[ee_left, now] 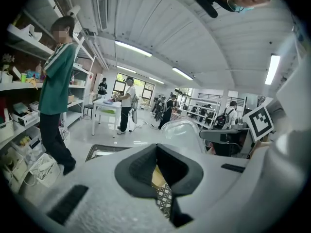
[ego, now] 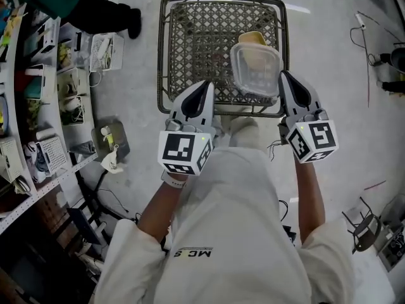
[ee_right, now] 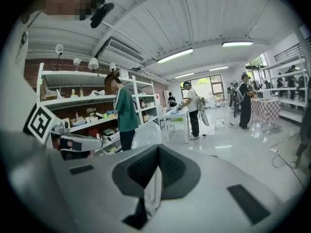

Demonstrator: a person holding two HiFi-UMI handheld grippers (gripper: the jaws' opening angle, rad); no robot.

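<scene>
My right gripper (ego: 283, 76) is shut on the right rim of a clear plastic container (ego: 256, 68), which hangs over a dark wire basket (ego: 183, 37) on the floor. Under the container a yellow piece (ego: 251, 38) peeks out. In the right gripper view the gripper (ee_right: 156, 152) pinches a thin pale edge, and the container (ee_right: 145, 134) shows beyond it. My left gripper (ego: 205, 86) points at the basket's near left side, jaws together and holding nothing. From the left gripper view, the gripper (ee_left: 158, 152) has the container (ee_left: 182, 132) to its right.
Shelves (ego: 38, 106) packed with small goods run along the left. A person in a green top (ee_left: 56, 76) stands by them. Cables (ego: 364, 30) lie on the floor at the right, a stool (ego: 364, 227) at lower right. Other people stand round a white table (ee_left: 104, 108).
</scene>
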